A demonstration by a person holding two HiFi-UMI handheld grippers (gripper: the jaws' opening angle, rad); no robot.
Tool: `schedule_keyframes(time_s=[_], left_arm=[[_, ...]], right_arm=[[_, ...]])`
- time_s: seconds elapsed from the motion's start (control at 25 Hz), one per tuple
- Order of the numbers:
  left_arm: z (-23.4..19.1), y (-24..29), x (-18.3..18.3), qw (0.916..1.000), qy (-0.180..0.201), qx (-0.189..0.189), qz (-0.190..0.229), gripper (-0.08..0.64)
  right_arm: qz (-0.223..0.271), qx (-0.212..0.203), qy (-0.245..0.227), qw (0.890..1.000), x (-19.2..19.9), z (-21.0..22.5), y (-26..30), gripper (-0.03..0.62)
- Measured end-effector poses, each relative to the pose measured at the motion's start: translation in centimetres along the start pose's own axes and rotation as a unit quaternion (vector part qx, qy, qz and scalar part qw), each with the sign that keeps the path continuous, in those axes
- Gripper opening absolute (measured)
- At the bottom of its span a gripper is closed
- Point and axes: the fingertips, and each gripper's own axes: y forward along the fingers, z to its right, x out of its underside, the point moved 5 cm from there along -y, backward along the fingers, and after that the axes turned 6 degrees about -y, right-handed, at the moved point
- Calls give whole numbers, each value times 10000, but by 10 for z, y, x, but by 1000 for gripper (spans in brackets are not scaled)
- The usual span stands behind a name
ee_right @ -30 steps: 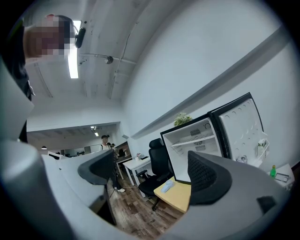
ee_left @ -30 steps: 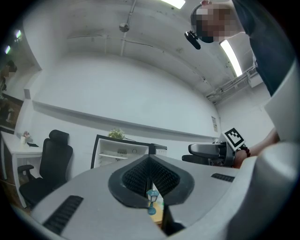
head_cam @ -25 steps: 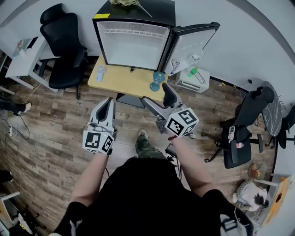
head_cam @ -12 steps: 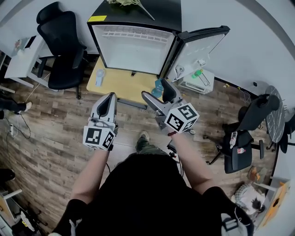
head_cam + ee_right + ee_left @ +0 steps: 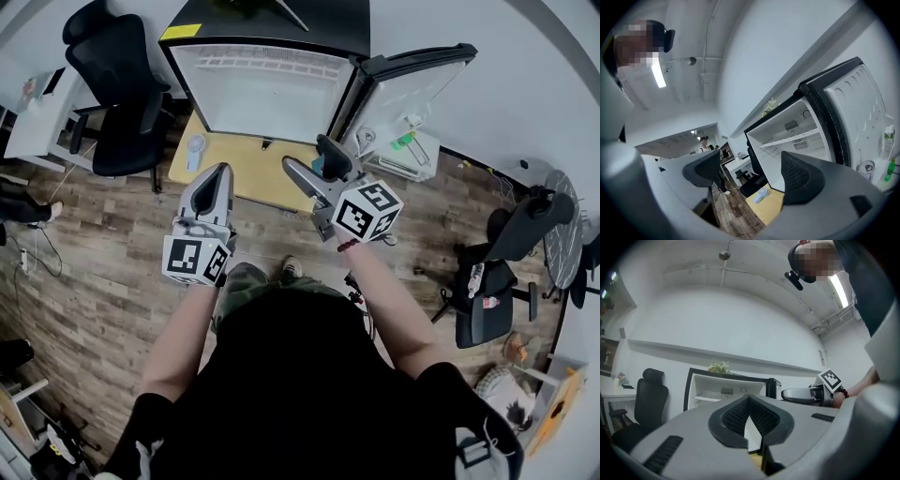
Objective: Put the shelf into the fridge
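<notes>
1. A wood-plank floor (image 5: 84, 281) runs up to a white wall, and a black fridge (image 5: 309, 19) stands against that wall at the far side.
2. The fridge door (image 5: 403, 94) hangs open to the right, showing a white inside.
3. The shelf (image 5: 262, 64), a white wire rack, lies level across the upper part of the fridge, well apart from both tongs.
4. A low yellow bench (image 5: 248, 178) sits just in front of the fridge, with a small white fan (image 5: 193, 150) lying near its left end.
5. A black chair (image 5: 117, 84) stands left of the fridge, beside a white desk (image 5: 37, 122); a second black chair (image 5: 506, 253) is off to the right.
6. A green plant (image 5: 718, 367) rests on top of the fridge.
7. The left tongs (image 5: 222, 169) are held level over the near left edge of the bench and point at the fridge. Their ribbed pads meet at the tips, with nothing between them.
8. The right tongs (image 5: 307, 153) are held level over the right part of the bench, near the foot of the open door. Their jaws stand apart and have just been closing, with nothing between them; only the fridge, bench and fan show through the gap.
9. The person stands at the near side, both arms stretched towards the fridge.
</notes>
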Motion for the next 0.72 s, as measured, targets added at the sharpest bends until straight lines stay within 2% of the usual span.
schedule_keyframes(time_s=[0.36,0.72], left_arm=[[-12,16,-3,10000,16,9,-11,18],[-26,45,-8,9997,55,251,-44,18]], right_arm=[[165,100,718,9972,-7,21,30,413],[251,357,1153,9924,-7,40,55,390]])
